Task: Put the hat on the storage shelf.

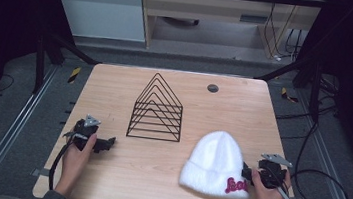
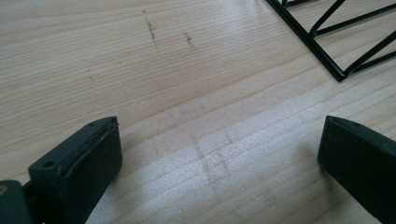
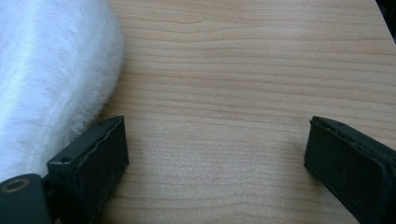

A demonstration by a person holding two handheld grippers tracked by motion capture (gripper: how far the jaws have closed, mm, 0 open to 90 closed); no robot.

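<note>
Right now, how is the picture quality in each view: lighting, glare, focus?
High view: the wooden table is evenly lit, its surroundings dark, and the white beanie is nearly washed out. Left gripper view: a pale sheen lies on the wood between the open jaws, and the black wire rack is sharp. Right gripper view: the beanie's fur is overexposed and soft.

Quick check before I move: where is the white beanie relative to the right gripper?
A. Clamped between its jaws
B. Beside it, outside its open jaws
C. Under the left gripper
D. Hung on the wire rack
B: in the right gripper view the white beanie lies outside one jaw of the open right gripper, with bare table between the jaws.
</note>
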